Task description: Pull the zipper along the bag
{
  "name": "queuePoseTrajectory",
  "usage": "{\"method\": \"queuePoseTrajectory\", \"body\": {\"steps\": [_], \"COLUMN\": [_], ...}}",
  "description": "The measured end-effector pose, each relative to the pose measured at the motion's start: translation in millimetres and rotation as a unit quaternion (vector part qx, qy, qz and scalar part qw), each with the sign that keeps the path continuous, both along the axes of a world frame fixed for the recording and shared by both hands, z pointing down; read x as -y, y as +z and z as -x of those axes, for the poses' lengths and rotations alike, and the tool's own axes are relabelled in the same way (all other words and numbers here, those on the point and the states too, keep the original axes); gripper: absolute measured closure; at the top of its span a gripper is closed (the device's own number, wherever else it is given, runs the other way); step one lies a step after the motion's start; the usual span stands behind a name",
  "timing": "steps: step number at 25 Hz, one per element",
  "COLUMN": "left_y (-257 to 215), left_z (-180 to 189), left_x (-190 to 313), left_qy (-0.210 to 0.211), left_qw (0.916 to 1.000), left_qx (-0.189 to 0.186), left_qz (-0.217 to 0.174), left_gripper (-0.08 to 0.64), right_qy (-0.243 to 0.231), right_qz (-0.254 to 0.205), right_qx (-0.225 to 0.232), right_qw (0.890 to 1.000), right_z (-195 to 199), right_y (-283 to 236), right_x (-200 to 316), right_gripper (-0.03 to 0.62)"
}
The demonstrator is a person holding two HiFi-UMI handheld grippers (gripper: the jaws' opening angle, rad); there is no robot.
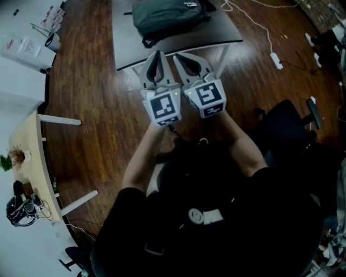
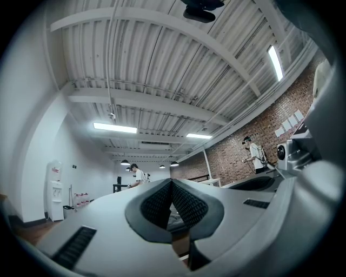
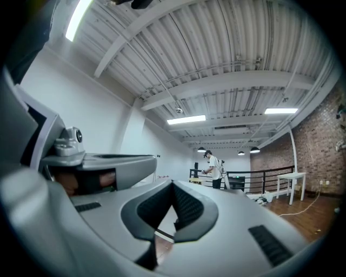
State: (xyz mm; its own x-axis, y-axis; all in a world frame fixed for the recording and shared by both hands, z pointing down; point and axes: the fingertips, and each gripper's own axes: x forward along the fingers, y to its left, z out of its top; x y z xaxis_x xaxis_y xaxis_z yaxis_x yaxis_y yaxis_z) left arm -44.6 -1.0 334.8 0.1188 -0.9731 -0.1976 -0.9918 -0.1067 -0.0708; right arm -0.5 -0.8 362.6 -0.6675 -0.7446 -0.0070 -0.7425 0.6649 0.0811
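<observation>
Clenched empty, left hand-held gripper [image 1: 158, 56] and right hand-held gripper [image 1: 179, 57] hover abreast, short of the bag [image 1: 167, 16].

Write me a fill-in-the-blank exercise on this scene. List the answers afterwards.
1. The dark backpack lies on a grey ____.
2. The left gripper and the right gripper both have their fingers ____.
3. The backpack is held by ____ gripper.
4. The floor is made of ____.

Missing words: table; shut; neither; wood.
</observation>
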Motion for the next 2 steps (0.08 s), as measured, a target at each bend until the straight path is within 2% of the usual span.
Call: {"method": "queuePoseTrajectory", "body": {"steps": [2], "left_y": [0.3], "left_z": [-0.3], "left_x": [2.0], "left_qy": [0.001], "left_qw": [1.0], "left_qx": [0.001], "left_qz": [-0.003], "left_gripper": [0.554], "right_qy": [0.0], "right_qz": [0.001], "right_qx": [0.001], "right_qw": [1.0], "right_z": [0.0], "right_y": [0.9], "right_x": [1.8], "right_gripper": [0.583]}}
